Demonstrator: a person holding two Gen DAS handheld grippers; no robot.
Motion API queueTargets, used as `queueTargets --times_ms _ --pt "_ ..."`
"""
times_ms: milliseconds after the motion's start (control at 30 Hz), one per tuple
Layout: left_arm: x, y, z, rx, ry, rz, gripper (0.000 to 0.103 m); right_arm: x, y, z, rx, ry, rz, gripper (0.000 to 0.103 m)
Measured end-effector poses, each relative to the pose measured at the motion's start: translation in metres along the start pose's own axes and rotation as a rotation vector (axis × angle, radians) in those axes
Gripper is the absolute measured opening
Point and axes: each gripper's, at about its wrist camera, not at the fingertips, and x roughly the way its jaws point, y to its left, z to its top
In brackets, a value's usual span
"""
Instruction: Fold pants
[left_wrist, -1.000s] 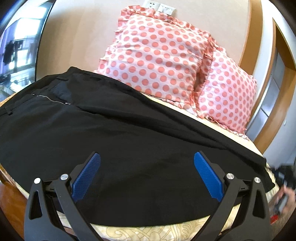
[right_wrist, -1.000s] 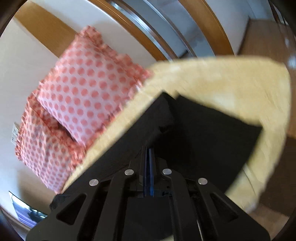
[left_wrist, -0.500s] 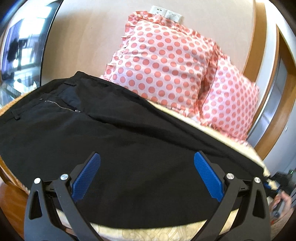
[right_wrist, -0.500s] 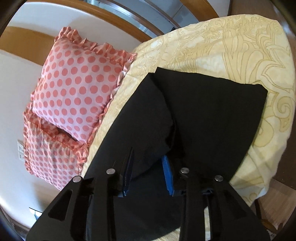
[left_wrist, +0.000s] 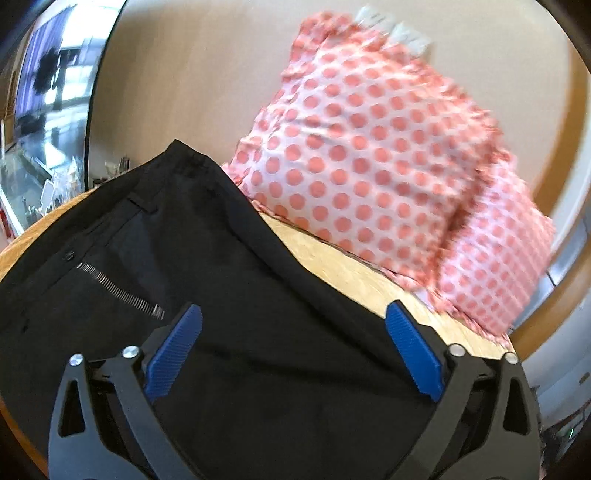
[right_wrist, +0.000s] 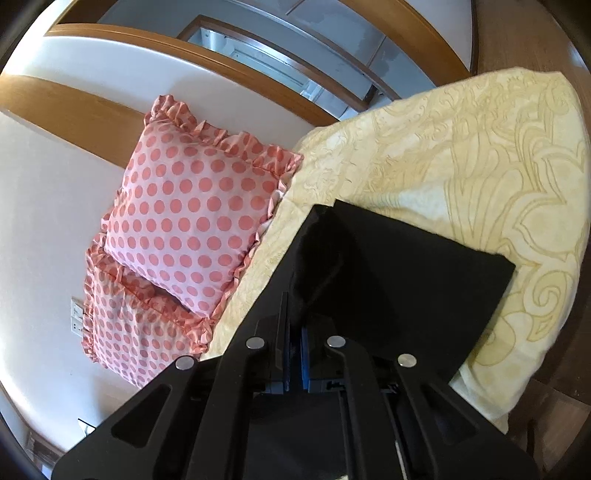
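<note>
Pants (left_wrist: 258, 332) on bed (right_wrist: 480, 147), right tongs (right_wrist: 293, 354) pinching fabric, left tongs (left_wrist: 293, 347) spread

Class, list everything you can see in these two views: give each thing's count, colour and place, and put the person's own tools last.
pants: one pair, black, spread on the bed, zip end near the left tongs
pillows: two, pink with red dots, against the wall
bedspread: one, pale yellow, patterned, under the pants
wall sockets: white, on the wall beside the lower pillow
left tongs: open, above the pants
right tongs: shut on the pants' leg fabric
</note>
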Motion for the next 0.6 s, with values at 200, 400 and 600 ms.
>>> queueTargets --times_ms 200,400,600 --pt "0.116 0.007 0.052 -0.093 0.213 0.149 0.075 0.002 -0.004 -0.001 0.003 0.015 -0.005 0.005" --pt "0.194 0.020 0.069 -0.127 0.348 0.312 0.014 0.001 -0.003 0.000 -0.015 0.024 -0.003 0.005" --pt "0.107 0.035 0.064 -0.146 0.164 0.194 0.008 -0.003 0.018 0.008 -0.111 -0.021 0.018 0.005"
